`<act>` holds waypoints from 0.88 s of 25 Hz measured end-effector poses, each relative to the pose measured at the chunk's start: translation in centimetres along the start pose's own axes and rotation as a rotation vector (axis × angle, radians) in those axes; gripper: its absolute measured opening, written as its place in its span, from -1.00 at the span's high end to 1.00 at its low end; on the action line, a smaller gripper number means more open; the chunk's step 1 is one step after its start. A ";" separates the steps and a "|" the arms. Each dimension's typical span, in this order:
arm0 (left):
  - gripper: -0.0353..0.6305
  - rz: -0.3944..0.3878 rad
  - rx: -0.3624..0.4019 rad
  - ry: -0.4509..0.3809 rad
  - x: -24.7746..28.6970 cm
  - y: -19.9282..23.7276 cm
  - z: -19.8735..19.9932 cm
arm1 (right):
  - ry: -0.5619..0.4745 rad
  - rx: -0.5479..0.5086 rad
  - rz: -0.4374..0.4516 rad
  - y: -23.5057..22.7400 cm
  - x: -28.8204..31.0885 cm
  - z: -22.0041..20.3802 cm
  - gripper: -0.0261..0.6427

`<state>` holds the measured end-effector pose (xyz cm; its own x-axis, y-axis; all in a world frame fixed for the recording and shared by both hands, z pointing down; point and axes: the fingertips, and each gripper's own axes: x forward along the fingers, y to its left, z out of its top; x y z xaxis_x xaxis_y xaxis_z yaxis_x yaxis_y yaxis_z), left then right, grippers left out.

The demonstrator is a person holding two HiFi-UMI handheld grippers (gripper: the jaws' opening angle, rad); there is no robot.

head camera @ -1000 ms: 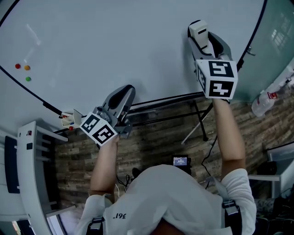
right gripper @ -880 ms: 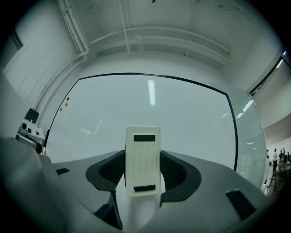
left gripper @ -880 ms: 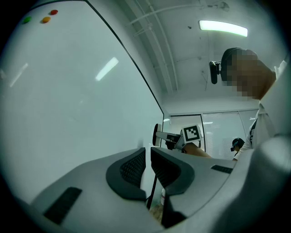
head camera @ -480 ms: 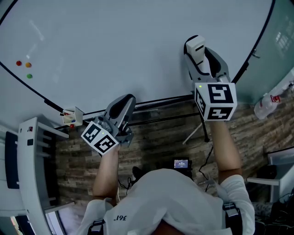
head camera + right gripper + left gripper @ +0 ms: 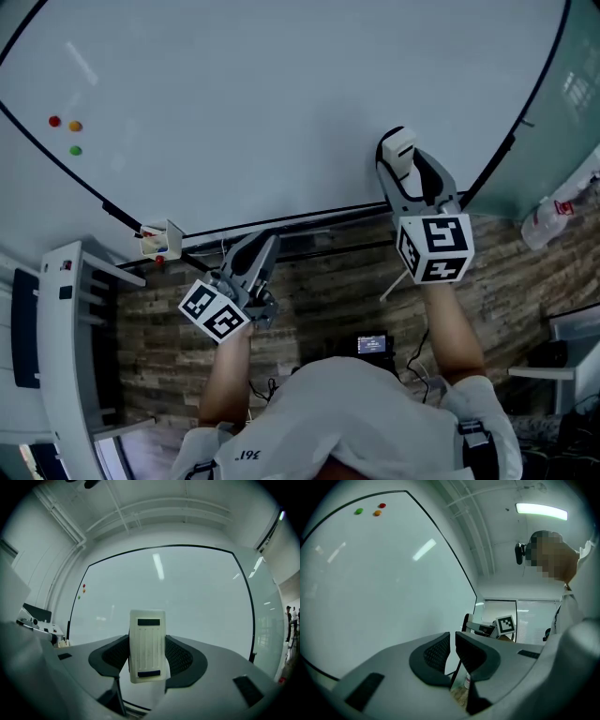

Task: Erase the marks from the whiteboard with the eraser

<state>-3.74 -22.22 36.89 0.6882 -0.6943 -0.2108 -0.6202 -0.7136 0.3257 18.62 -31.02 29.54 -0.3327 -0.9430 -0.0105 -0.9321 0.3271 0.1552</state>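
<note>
The large whiteboard (image 5: pixel 262 103) fills the upper head view, and I see no written marks on its surface. My right gripper (image 5: pixel 401 159) is shut on the white eraser (image 5: pixel 399 150), held near the board's lower right part. In the right gripper view the eraser (image 5: pixel 147 645) stands upright between the jaws in front of the whiteboard (image 5: pixel 187 597). My left gripper (image 5: pixel 262 248) is below the board's bottom edge, shut with nothing in it. The left gripper view shows its jaws nearly closed beside the whiteboard (image 5: pixel 375 583).
Three small round magnets (image 5: pixel 66 131), red, orange and green, sit at the board's upper left. A small box of markers (image 5: pixel 157 240) rests at the lower left edge. A white shelf unit (image 5: pixel 56 347) stands left. A tripod stand (image 5: pixel 412 262) and a wood-pattern floor (image 5: pixel 319 300) lie below.
Both grippers have dropped lower against the board. The right one brought the eraser down toward the bottom edge, and the left one moved below the board.
</note>
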 end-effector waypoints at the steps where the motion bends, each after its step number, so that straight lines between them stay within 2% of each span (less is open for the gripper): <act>1: 0.77 0.004 -0.005 0.004 -1.0 0.1 0.0 | 0.005 0.011 0.003 0.9 -0.3 -0.3 0.17; 11: 0.77 0.011 -0.048 0.029 -9.6 1.2 -0.1 | 0.068 0.077 0.022 9.4 -3.2 -2.7 0.17; 22: 0.77 -0.024 -0.079 0.063 -16.3 1.1 -0.6 | 0.116 0.104 0.013 16.4 -7.0 -4.4 0.17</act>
<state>-15.45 -11.67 41.20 0.7264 -0.6678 -0.1623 -0.5732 -0.7190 0.3931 6.28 -19.29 36.49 -0.3317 -0.9375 0.1055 -0.9396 0.3383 0.0517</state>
